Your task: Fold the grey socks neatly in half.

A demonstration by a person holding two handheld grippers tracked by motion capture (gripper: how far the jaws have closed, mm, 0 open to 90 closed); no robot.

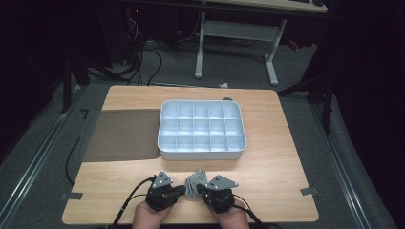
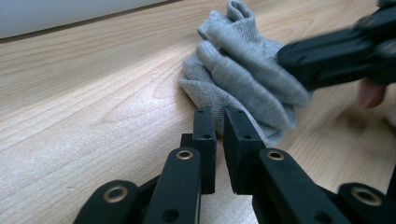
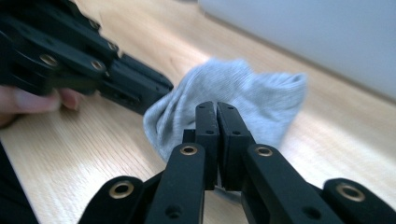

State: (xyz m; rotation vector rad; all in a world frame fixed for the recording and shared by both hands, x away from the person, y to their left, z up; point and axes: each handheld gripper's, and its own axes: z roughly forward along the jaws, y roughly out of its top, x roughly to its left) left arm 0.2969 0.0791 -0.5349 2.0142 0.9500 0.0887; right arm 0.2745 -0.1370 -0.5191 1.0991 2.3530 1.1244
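Note:
A crumpled grey sock point(image 1: 193, 183) lies on the wooden table point(image 1: 267, 167) near its front edge, between my two grippers. My left gripper point(image 1: 183, 191) comes at it from the left. In the left gripper view its jaws point(image 2: 219, 114) stand a thin slit apart, with the sock's point(image 2: 243, 70) lower edge pinched at their tips. My right gripper point(image 1: 199, 187) meets the sock from the right. Its jaws point(image 3: 217, 106) are pressed together with their tips against the sock point(image 3: 243, 88); I cannot see any fabric caught between them.
A white tray point(image 1: 200, 153) divided into several empty compartments stands mid-table, just beyond the sock. A flat grey mat point(image 1: 122, 133) lies to its left, overhanging the table's left edge. Bare wood extends to the right of the tray.

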